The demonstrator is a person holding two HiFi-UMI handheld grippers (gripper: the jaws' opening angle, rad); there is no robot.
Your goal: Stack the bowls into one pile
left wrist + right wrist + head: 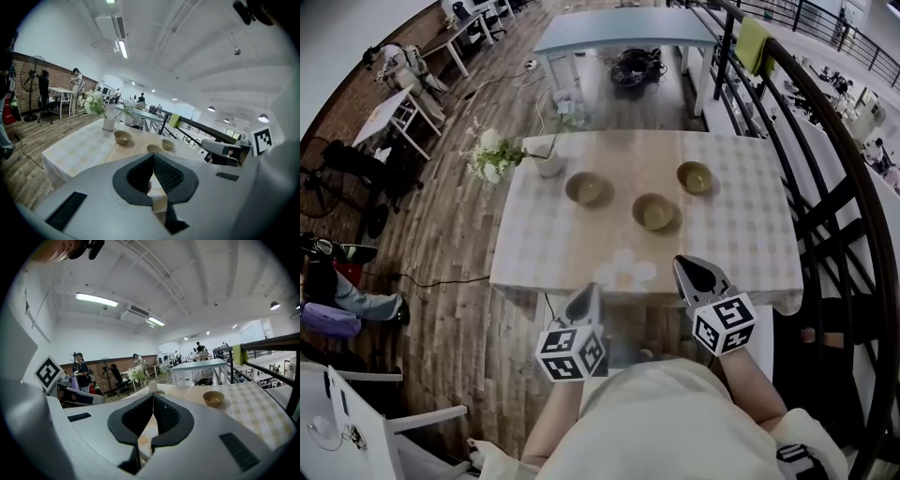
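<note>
Three tan bowls stand apart on the checked tablecloth: a left bowl, a middle bowl and a right bowl. My left gripper is held at the table's near edge, jaws shut with nothing between them. My right gripper is just over the near edge, also shut and empty. In the left gripper view the left bowl, middle bowl and right bowl lie ahead of the left gripper. The right gripper view shows the right bowl beyond the right gripper.
A white vase with flowers stands at the table's far left corner. A black metal railing runs along the right side. Another table stands behind. Wooden floor lies to the left.
</note>
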